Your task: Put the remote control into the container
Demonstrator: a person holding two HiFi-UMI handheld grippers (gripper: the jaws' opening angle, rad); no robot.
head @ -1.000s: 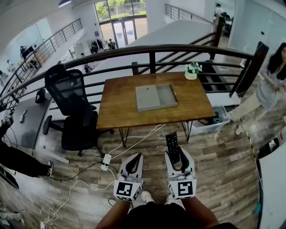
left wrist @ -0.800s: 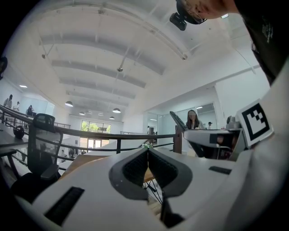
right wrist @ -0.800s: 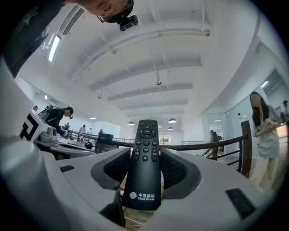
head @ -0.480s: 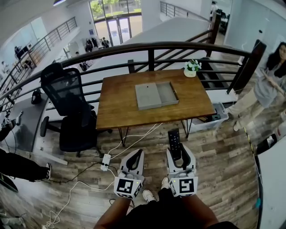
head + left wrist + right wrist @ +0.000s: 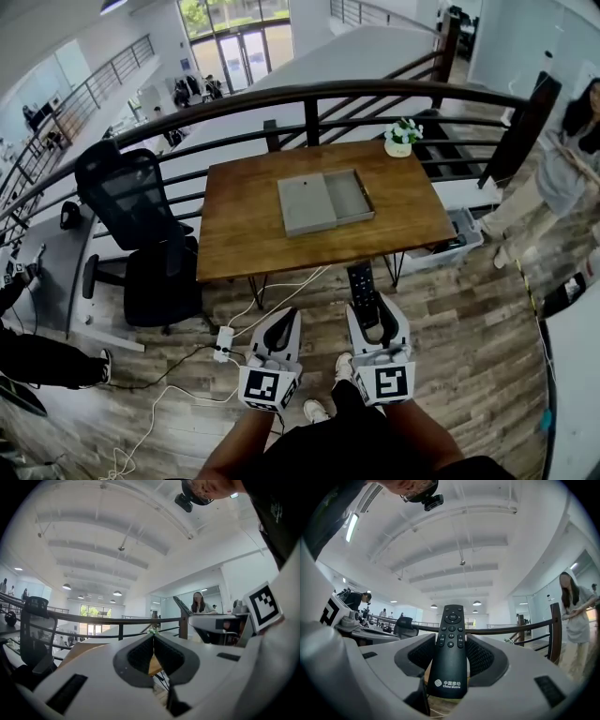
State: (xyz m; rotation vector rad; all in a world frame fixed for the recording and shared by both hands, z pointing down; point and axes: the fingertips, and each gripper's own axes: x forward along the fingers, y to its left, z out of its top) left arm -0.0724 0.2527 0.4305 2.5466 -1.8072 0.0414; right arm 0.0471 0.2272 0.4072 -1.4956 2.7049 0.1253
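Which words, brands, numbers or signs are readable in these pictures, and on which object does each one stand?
"中国移动": on the lower end of the remote control, beside a small logo.
"China Mobile": directly under those characters, on the same remote control.
Button labels on the remote control: too small to read.
Square markers: black-and-white patterns only, no words.
Nothing else is legible in any view.

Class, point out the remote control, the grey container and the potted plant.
remote control (image 5: 449, 651), right gripper view, middle of its body.
container (image 5: 349, 195), head view, bare floor of its open half.
potted plant (image 5: 402, 138), head view, its flowers.
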